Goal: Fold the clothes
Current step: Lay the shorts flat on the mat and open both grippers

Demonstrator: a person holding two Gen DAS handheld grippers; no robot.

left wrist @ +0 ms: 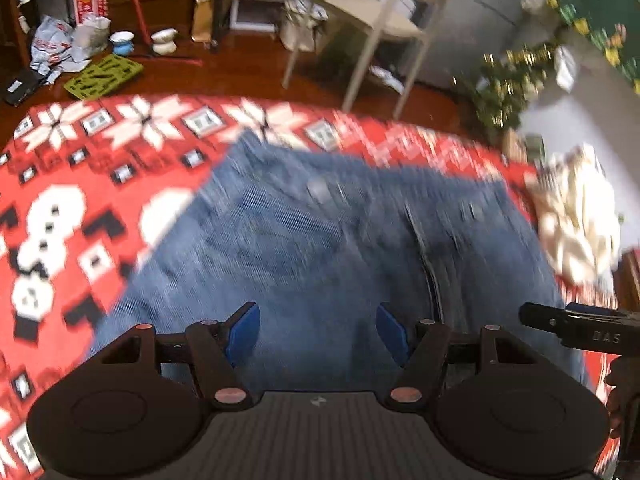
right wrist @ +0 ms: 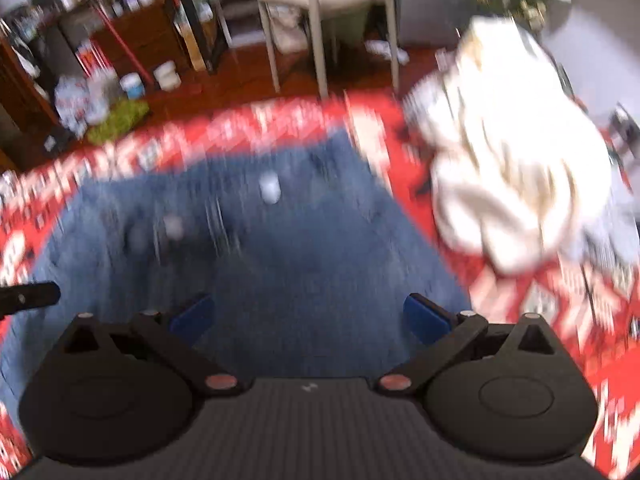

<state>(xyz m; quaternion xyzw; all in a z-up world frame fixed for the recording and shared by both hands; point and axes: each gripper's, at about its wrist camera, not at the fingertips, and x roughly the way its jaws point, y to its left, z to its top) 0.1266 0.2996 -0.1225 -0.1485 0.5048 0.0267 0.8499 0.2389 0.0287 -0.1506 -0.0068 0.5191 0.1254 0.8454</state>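
A: Right under the cameras, what have we got?
B: The left gripper (left wrist: 318, 334) and right gripper (right wrist: 310, 318), both spread wide with nothing between their blue pads, hanging above the blue jeans (left wrist: 320, 240).
A: And the jeans?
B: Flat on the red patterned blanket (left wrist: 80, 168). Beside them, to the right, lies a crumpled white garment (right wrist: 508, 168). Beyond, a pale chair (left wrist: 384, 16) on the wooden floor (left wrist: 240, 72).
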